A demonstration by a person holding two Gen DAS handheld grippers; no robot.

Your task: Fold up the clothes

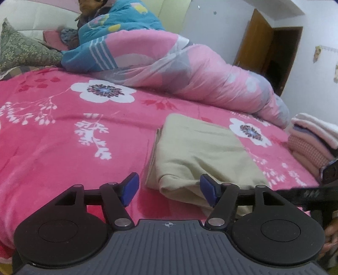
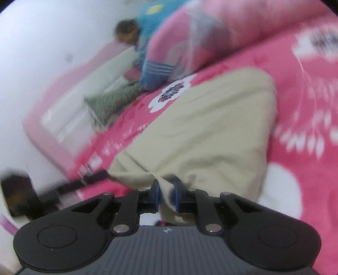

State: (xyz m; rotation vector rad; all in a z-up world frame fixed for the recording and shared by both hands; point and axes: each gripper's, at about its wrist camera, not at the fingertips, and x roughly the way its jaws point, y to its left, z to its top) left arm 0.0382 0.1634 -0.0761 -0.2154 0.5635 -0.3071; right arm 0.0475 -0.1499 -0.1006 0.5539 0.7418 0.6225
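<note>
A pink bedspread (image 1: 63, 148) with white flowers covers the bed — a pink and blue quilt (image 1: 169, 69) lies heaped along its far side. A green patterned pillow (image 1: 23, 50) sits by the headboard (image 2: 69, 110); a brown door (image 1: 259, 44) stands open beyond.

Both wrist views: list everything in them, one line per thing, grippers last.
Folded garment: one, beige, on the bed, near edge.
Bedspread: one, hot pink with white flowers, covering the bed.
Quilt: one, pale pink and blue, bunched along the far side.
Pillow: one, green floral, at the headboard.
Folded stack: one pile, white, purple and pink, at the bed's right edge.
Door: one, brown wood, open, far right.
Person: one, under the quilt by the headboard.
Left gripper: black, blue pads, open at the garment's near corner.
Right gripper: black, blue pads, shut on the garment's edge.
</note>
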